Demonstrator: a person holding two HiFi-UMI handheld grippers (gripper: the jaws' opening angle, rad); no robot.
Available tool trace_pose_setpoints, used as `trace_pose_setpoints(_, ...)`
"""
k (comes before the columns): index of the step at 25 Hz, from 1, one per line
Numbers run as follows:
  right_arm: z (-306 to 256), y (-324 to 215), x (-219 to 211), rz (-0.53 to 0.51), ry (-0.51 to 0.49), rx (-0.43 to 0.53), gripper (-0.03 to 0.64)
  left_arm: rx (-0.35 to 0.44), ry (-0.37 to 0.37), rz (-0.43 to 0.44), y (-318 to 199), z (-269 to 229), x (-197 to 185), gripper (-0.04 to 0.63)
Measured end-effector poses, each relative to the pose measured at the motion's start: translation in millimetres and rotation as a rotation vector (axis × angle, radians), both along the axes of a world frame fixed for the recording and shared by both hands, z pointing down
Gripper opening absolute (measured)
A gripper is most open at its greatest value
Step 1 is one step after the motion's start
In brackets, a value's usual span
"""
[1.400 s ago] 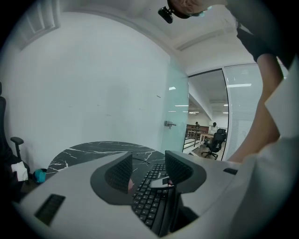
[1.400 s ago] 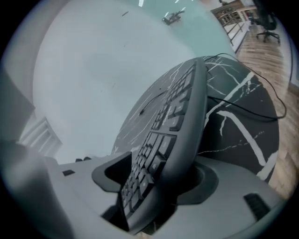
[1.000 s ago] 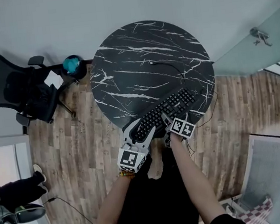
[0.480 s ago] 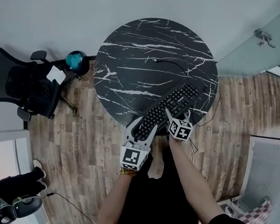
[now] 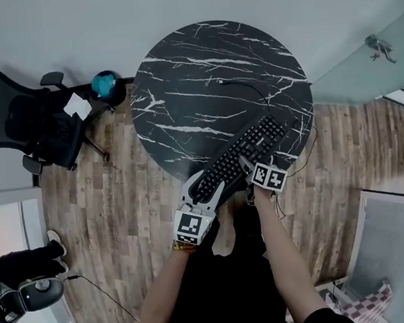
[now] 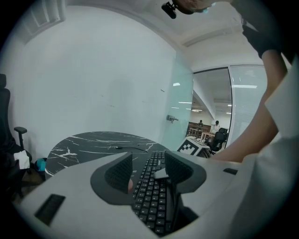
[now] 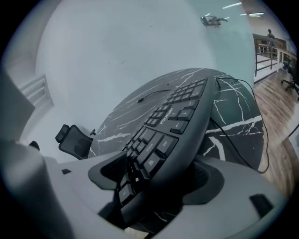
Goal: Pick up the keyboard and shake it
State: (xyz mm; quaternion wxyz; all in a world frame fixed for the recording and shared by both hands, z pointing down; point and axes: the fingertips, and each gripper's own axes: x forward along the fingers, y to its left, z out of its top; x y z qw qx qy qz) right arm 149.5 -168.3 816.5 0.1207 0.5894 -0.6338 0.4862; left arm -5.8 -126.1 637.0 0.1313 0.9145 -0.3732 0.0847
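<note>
Keyboard [image 5: 238,157]: black, slantwise over the marble table's [image 5: 199,70] near edge. Left gripper [image 5: 207,189]: jaws clamped on its near end, likely as support. Right gripper [image 5: 247,165]: jaws opening around its long edge, apparently releasing.

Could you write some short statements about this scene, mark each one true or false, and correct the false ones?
1. The table is round and black with white veins. True.
2. The keyboard lies at the table's far edge. False: it is at the near edge, by the person.
3. An office chair stands right of the table. False: it stands on the left.
4. The keyboard is between the right gripper's fingers. True; they are opening.
5. A cable lies on the table. True.
</note>
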Motion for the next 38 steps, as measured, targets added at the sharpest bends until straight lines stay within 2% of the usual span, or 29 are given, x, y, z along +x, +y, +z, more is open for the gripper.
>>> trace_pose_setpoints(3, 1.0, -2.2, 3.8, -0.068, -0.004, -0.034, 0.322, -0.014, -0.016, 0.029, 9.2, 11.7, 8.8, 0.221)
trace_pose_setpoints(5, -1.9, -10.7, 5.7, -0.142, 0.030, -0.028, 0.325, -0.022, -0.021, 0.038, 11.6, 17.9, 11.1, 0.222)
trace_pose_setpoints(7, -7.6, -23.8, 10.5, -0.218, 0.105, 0.016, 0.333, -0.031, -0.019, 0.038, 10.6, 21.4, 12.6, 0.221)
trace_pose_setpoints(9, -13.2, -37.3, 18.2, -0.268, 0.194, 0.108, 0.345, -0.037, -0.015, 0.047, 10.8, 21.8, 16.6, 0.221)
trace_pose_setpoints(11, -15.9, -46.9, 25.9, -0.277, 0.254, 0.185, 0.350, -0.031, -0.019, 0.070, 12.1, 19.9, 22.2, 0.221)
trace_pose_setpoints(16, -21.6, -59.2, 38.3, -0.246, 0.321, 0.278, 0.360, -0.008, -0.023, 0.081, 2.7, 11.1, 27.4, 0.222)
trace_pose_setpoints(19, -27.1, -59.0, 51.7, -0.193, 0.370, 0.324, 0.362, 0.002, -0.020, 0.084, 1.6, 5.6, 28.7, 0.221)
trace_pose_setpoints(21, -26.7, -58.1, 57.4, -0.123, 0.300, 0.345, 0.362, 0.005, -0.017, 0.085, 1.7, 3.0, 28.8, 0.221)
trace_pose_setpoints(23, -23.3, -56.0, 50.0, -0.099, 0.160, 0.362, 0.359, 0.002, -0.019, 0.084, 2.3, 3.6, 27.6, 0.221)
trace_pose_setpoints(24, -19.9, -53.5, 42.6, -0.132, 0.128, 0.355, 0.360, 0.000, -0.024, 0.085, 3.0, 5.8, 27.7, 0.221)
trace_pose_setpoints(27, -9.1, -45.8, 27.1, -0.248, 0.171, 0.290, 0.360, -0.017, -0.052, 0.102, 6.1, 20.7, 33.2, 0.222)
trace_pose_setpoints(31, -5.9, -41.6, 23.3, -0.288, 0.161, 0.212, 0.360, -0.017, -0.095, 0.132, 12.3, 34.4, 44.6, 0.222)
trace_pose_setpoints(35, 2.2, -26.9, 18.9, -0.412, 0.136, 0.056, 0.360, 0.014, -0.135, 0.165, 21.7, 39.8, 52.1, 0.221)
trace_pose_setpoints(38, 7.3, -17.1, 23.6, -0.480, 0.134, -0.065, 0.360, 0.028, -0.134, 0.168, 22.4, 36.3, 55.3, 0.221)
